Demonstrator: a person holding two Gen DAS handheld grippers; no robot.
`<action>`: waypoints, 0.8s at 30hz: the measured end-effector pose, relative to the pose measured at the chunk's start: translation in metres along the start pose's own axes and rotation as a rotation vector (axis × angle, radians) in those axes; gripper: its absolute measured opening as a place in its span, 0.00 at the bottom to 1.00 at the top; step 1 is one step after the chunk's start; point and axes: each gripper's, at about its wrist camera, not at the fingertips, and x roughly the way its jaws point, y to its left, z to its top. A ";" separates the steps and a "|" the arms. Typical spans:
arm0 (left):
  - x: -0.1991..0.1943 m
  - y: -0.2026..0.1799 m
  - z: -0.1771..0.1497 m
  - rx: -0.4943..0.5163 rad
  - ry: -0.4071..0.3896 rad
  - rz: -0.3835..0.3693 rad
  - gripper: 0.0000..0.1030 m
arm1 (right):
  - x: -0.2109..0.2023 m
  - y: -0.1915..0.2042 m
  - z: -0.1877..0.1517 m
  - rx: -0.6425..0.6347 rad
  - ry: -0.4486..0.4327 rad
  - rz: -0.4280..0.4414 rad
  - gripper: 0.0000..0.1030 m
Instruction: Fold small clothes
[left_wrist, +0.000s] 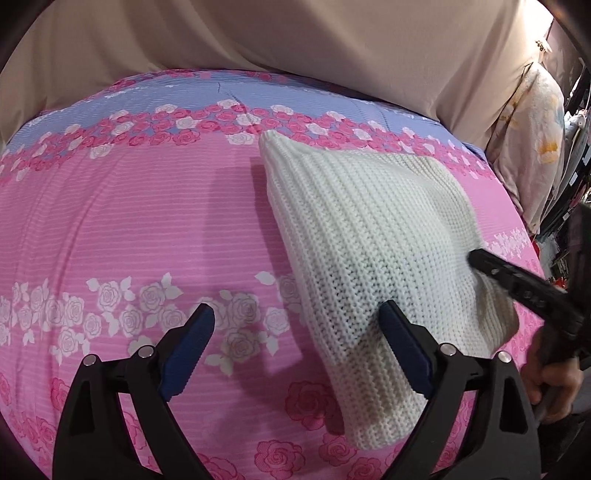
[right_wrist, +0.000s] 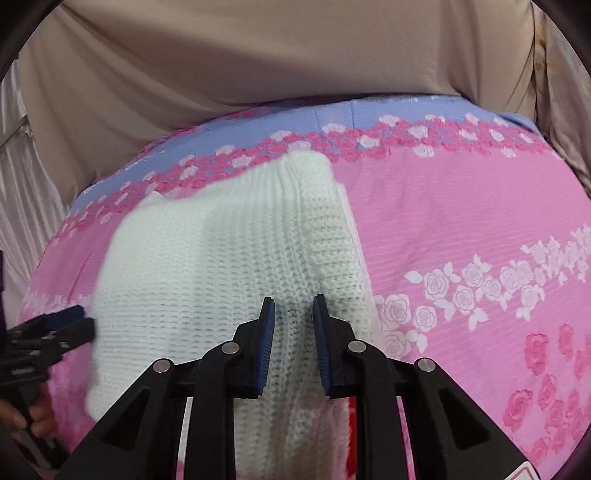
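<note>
1. Left wrist view: a white knitted garment (left_wrist: 373, 236), folded into a thick bundle, is seen lying on a bed sheet (left_wrist: 129, 229) printed pink and lilac with roses.
2. The left gripper (left_wrist: 297, 328) is held spread wide just above the sheet at the near edge of the garment; its right pad overlaps the knit, its left pad is over bare sheet, and nothing is pinched.
3. The right gripper (left_wrist: 476, 260) is seen reaching onto the garment's right side, with a hand (left_wrist: 554, 384) on its handle. Whether it is parted cannot be told from this view.
4. A beige cloth (left_wrist: 295, 37) is draped behind the far edge of the sheet.
5. Right wrist view: the right gripper (right_wrist: 293, 306) is held over the near part of the garment (right_wrist: 221, 258), its blue pads parted by a narrow gap, with knit visible between them; whether the knit is pinched cannot be told.
6. The left gripper (right_wrist: 79, 319) is seen at the garment's left edge.
</note>
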 end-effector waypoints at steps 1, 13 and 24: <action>0.000 0.000 0.000 0.001 -0.001 0.000 0.87 | -0.010 0.002 0.002 0.003 -0.032 0.018 0.19; -0.017 -0.002 0.004 -0.018 -0.059 -0.075 0.87 | -0.023 -0.009 -0.002 0.050 -0.053 0.032 0.55; 0.052 -0.004 0.016 -0.214 0.053 -0.294 0.94 | 0.034 -0.067 -0.023 0.294 0.126 0.309 0.77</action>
